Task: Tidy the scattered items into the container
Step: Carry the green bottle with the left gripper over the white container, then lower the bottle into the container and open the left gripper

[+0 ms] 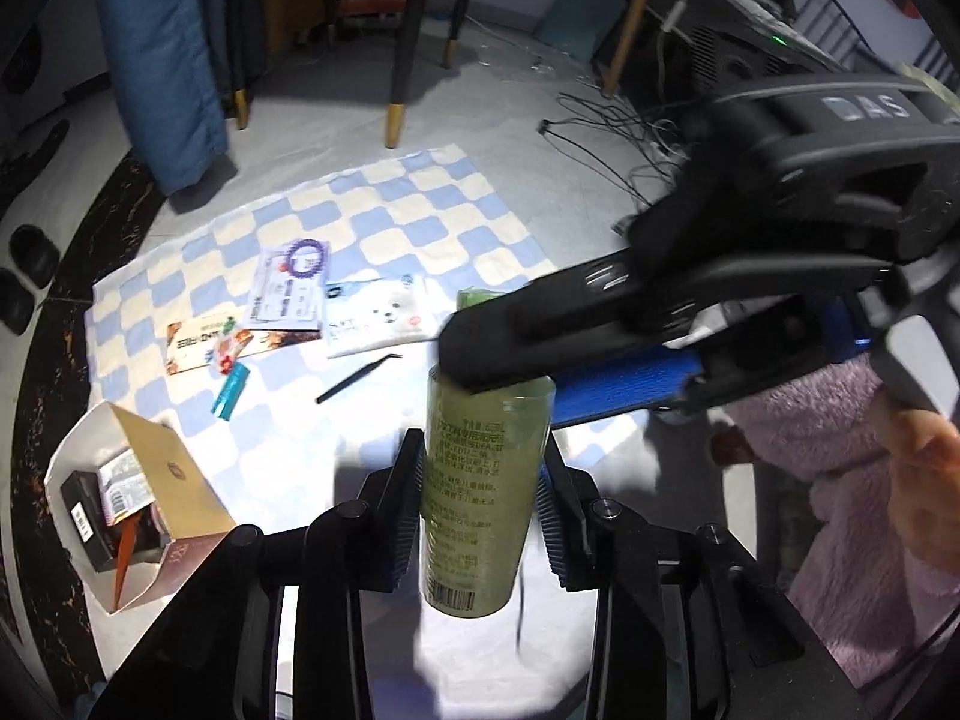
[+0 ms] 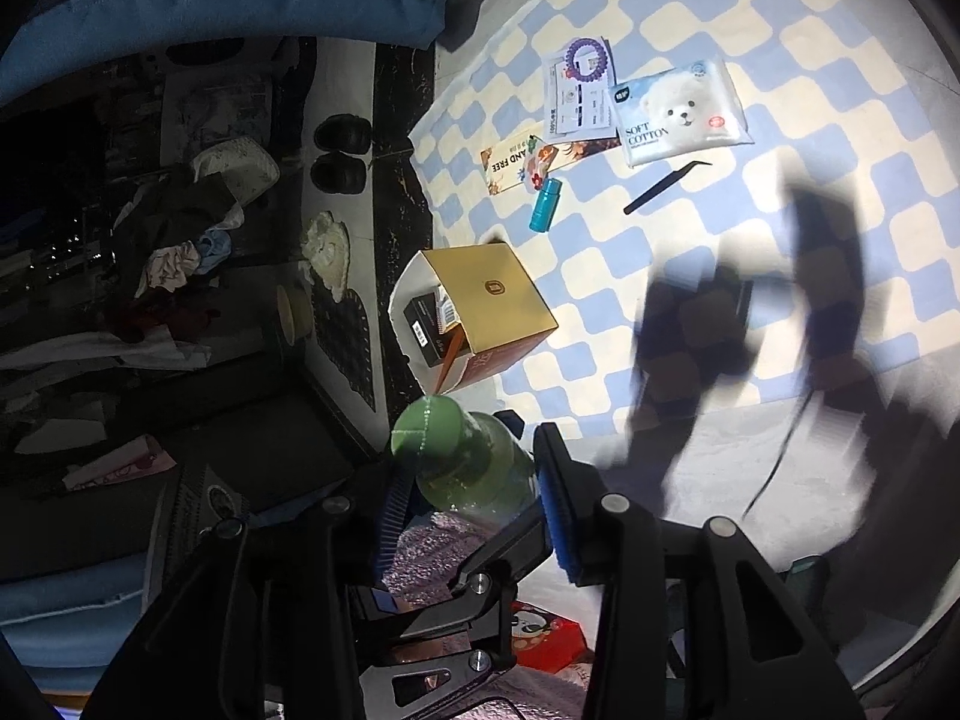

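A green bottle (image 1: 474, 492) stands upright between my left gripper's (image 1: 480, 444) pads, which press on its sides. My right gripper (image 1: 504, 384) reaches in from the right at the bottle's top. In the right wrist view the bottle (image 2: 474, 474) lies between the right gripper's (image 2: 471, 450) pads, which flank it without visibly pressing. The open gold-and-white box (image 1: 174, 468) (image 2: 486, 288) sits at the mat's edge with packets inside. A tissue pack (image 1: 378, 318) (image 2: 678, 111), black tweezers (image 1: 354, 384) (image 2: 666, 183), a teal tube (image 1: 231, 393) (image 2: 545, 204) and a purple hair coil (image 1: 309, 255) (image 2: 585, 57) on paper cards lie on the mat.
A blue-and-cream checked mat (image 1: 420, 210) (image 2: 780, 60) covers the floor. Chair legs (image 1: 402, 90) and cables (image 1: 600, 126) lie beyond it. Black shoes (image 2: 342, 150) and a pile of clothes (image 2: 180, 258) sit off the mat. A purple fleece sleeve (image 1: 840, 450) is at the right.
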